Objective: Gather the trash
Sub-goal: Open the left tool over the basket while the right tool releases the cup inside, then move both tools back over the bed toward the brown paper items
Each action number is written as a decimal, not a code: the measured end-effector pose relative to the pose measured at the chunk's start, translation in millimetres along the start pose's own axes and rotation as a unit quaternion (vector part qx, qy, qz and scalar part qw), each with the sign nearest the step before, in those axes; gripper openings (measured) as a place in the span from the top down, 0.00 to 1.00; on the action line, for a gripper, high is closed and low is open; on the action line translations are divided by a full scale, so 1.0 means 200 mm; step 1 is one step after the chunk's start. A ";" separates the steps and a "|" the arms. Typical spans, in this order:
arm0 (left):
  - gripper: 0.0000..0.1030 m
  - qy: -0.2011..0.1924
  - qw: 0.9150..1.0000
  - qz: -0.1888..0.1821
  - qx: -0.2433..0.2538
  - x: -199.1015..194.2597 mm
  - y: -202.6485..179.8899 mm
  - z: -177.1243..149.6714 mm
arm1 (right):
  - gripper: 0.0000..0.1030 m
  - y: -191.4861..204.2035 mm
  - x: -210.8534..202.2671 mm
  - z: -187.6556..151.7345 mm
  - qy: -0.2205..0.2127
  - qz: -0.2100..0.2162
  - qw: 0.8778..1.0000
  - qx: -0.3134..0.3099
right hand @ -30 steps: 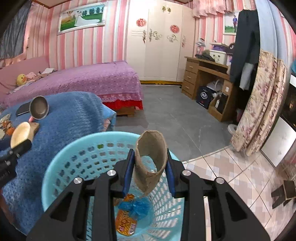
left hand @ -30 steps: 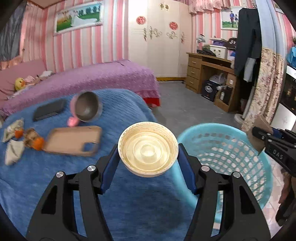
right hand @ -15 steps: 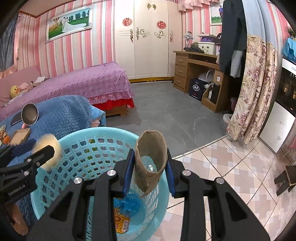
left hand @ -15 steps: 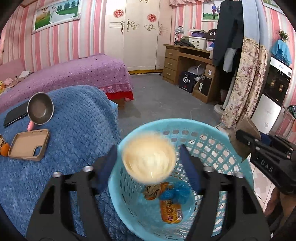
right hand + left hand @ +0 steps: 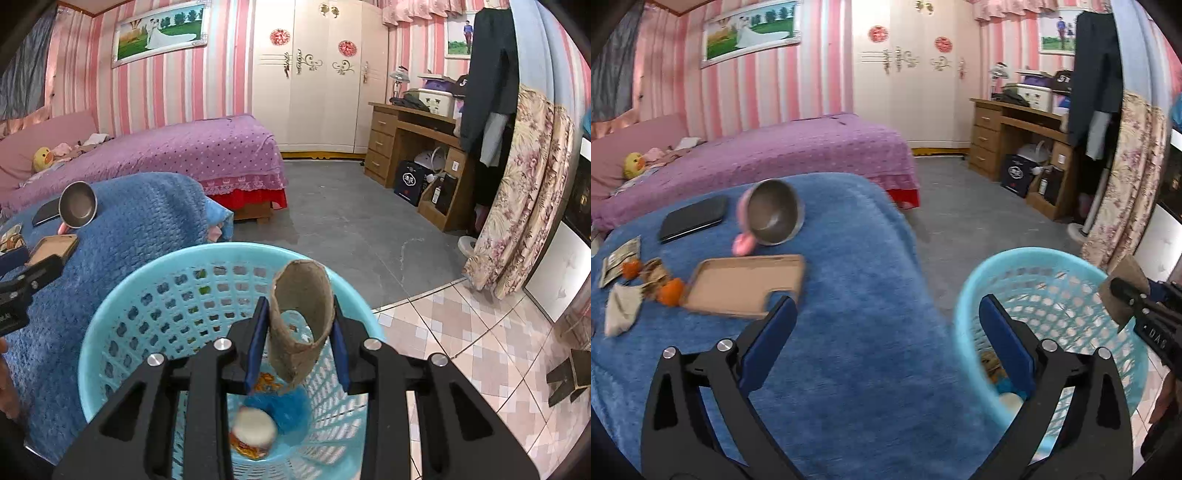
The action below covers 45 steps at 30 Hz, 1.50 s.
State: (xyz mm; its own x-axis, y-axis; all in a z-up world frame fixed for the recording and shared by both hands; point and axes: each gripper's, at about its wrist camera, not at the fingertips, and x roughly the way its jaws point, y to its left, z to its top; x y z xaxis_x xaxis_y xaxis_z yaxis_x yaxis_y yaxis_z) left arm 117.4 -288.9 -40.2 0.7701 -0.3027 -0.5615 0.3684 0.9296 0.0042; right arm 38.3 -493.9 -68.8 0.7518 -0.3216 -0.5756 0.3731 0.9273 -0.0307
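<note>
My left gripper is open and empty over the edge of the blue blanket, beside the light blue basket. My right gripper is shut on a brown cardboard tube, held above the basket. The cream lid lies in the basket bottom with a blue wrapper and an orange packet. On the blanket at the left lie crumpled paper, orange peel pieces and wrappers.
A brown phone case, a metal bowl on a pink cup and a black phone lie on the blanket. A purple bed, wooden desk and floral curtain stand behind.
My left gripper opened and dropped the cream lid into the basket, then swung back left over the blanket. My right gripper kept holding the tube over the basket.
</note>
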 end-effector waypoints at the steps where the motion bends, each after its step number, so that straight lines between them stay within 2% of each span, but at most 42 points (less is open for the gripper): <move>1: 0.06 0.000 1.000 0.003 -0.002 -0.01 0.04 0.00 | 0.66 0.01 0.00 0.00 0.000 0.001 1.000 -0.001; 5: 0.06 0.000 1.000 0.020 -0.008 -0.06 0.17 -0.02 | 0.64 0.07 0.01 0.01 0.003 -0.001 1.000 -0.001; 7: 0.06 -0.002 1.000 0.030 -0.008 -0.09 0.23 -0.03 | 0.55 0.09 0.01 0.02 0.005 -0.005 1.000 0.002; 9: 0.06 0.001 0.999 0.036 -0.010 -0.11 0.30 -0.04 | 0.33 0.12 0.02 0.03 0.005 -0.009 1.000 0.005; 14: 0.06 -0.007 0.999 0.045 -0.016 -0.17 0.44 -0.04 | 0.15 0.22 0.00 0.06 -0.004 -0.026 1.000 0.012; 17: 0.06 -0.012 0.998 0.056 -0.012 -0.20 0.53 -0.04 | 0.09 0.29 -0.02 0.08 -0.012 -0.027 1.000 0.009; 24: 0.06 -0.019 0.997 0.072 -0.019 -0.24 0.72 -0.06 | 0.07 0.48 -0.06 0.11 -0.020 -0.016 1.000 -0.010; 30: 0.06 -0.024 0.995 0.079 -0.046 -0.25 0.91 -0.08 | 0.07 0.58 -0.07 0.13 -0.019 0.008 1.000 0.002; 34: 0.06 -0.042 0.993 0.092 -0.056 -0.28 1.02 -0.07 | 0.04 0.67 -0.07 0.13 -0.017 0.030 0.999 0.006; 40: 0.05 -0.015 0.993 0.095 -0.065 -0.26 1.20 -0.08 | 0.04 0.85 -0.05 0.15 -0.009 0.053 0.999 -0.002; 45: 0.05 -0.021 0.988 0.139 -0.065 -0.28 1.36 -0.10 | 0.04 1.02 -0.06 0.19 -0.016 0.073 0.997 -0.012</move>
State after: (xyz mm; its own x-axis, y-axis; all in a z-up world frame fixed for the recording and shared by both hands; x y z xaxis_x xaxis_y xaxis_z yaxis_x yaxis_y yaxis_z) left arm 164.2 -15.6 -24.3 0.8542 -0.0373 -0.5187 0.0710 0.9964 0.0454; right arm 125.4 -308.9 -36.7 0.8143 -0.1895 -0.5487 0.2468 0.9685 0.0318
